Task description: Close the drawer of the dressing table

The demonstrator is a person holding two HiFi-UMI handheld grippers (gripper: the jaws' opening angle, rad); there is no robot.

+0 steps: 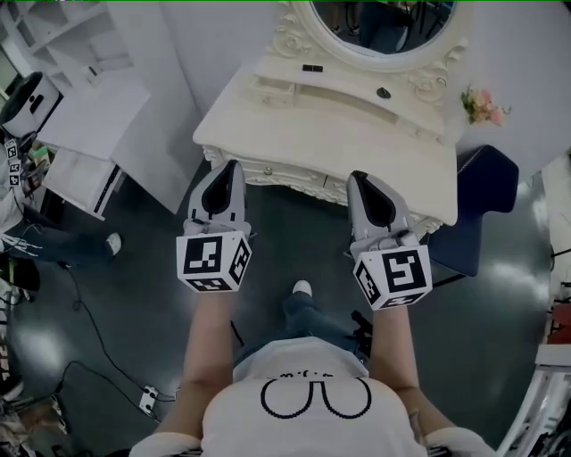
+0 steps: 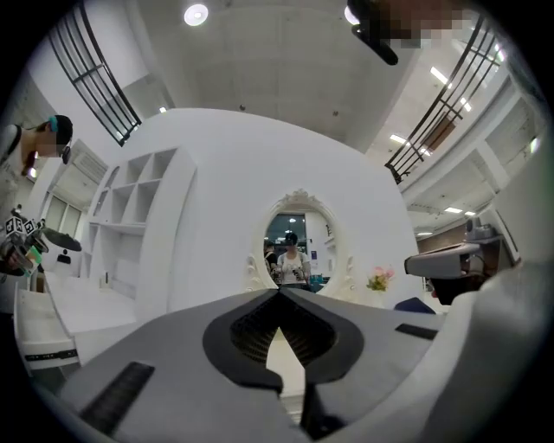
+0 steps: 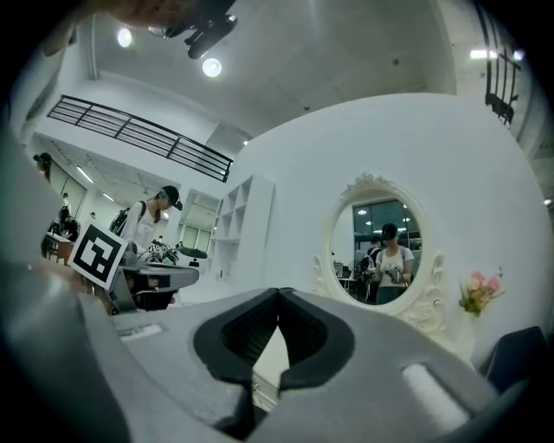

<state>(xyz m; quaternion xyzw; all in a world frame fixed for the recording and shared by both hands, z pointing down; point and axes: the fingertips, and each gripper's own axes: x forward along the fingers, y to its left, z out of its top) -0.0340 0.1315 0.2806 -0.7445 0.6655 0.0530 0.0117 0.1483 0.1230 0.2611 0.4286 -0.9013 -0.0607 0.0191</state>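
Left gripper (image 1: 234,170) and right gripper (image 1: 360,178) hover level, jaws pressed together, empty. Dressing table (image 1: 339,134) sits just ahead.

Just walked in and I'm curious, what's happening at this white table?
A person stands at a white dressing table with an oval mirror, holding a gripper in each hand. The left gripper and right gripper are both shut and empty, pointing level toward its front edge. Nothing is gripped yet.
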